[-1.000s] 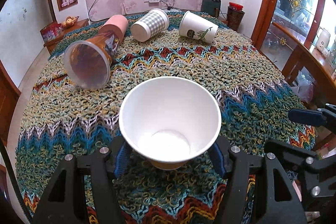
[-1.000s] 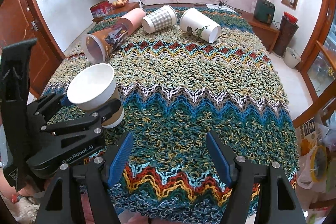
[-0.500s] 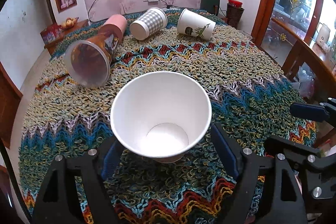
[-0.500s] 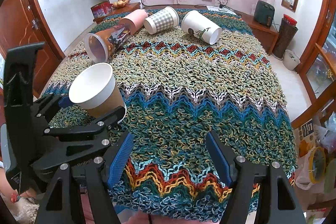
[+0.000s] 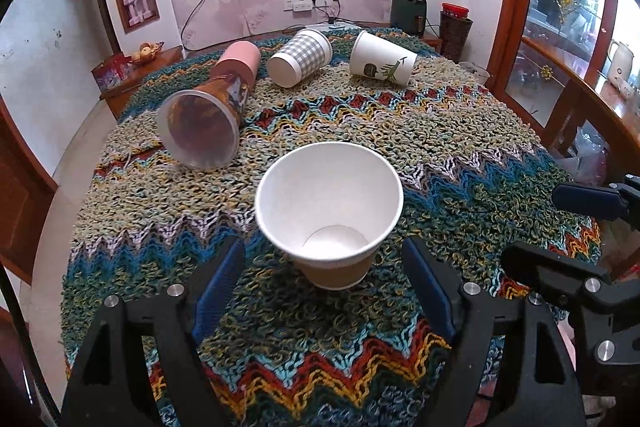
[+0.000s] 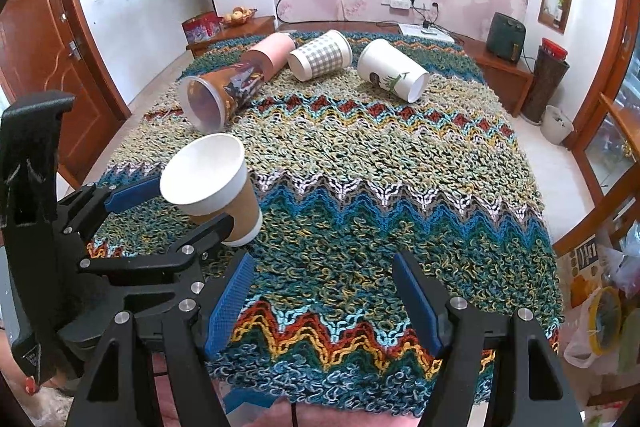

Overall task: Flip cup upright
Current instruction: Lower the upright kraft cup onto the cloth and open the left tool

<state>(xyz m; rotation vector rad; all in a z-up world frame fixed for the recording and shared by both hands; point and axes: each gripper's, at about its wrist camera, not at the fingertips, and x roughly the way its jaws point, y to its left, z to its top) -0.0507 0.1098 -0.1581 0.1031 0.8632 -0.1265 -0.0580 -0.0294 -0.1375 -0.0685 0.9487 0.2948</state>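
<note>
Left wrist view shows your left gripper (image 5: 324,267) spread wide, fingers clear of the brown paper cup (image 5: 329,211) standing upright on the knitted cloth (image 5: 440,131); your right gripper (image 6: 320,291) hangs apart too, holding nothing.

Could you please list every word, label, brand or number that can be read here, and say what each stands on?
No text can be read in either view.
White paper cup: dark emblem and green sprig; any lettering is too small.
Printed clear cup: a picture only, no readable words.
Left tongs: small white print on the body, blurred.
Yellow package: characters blurred.
</note>
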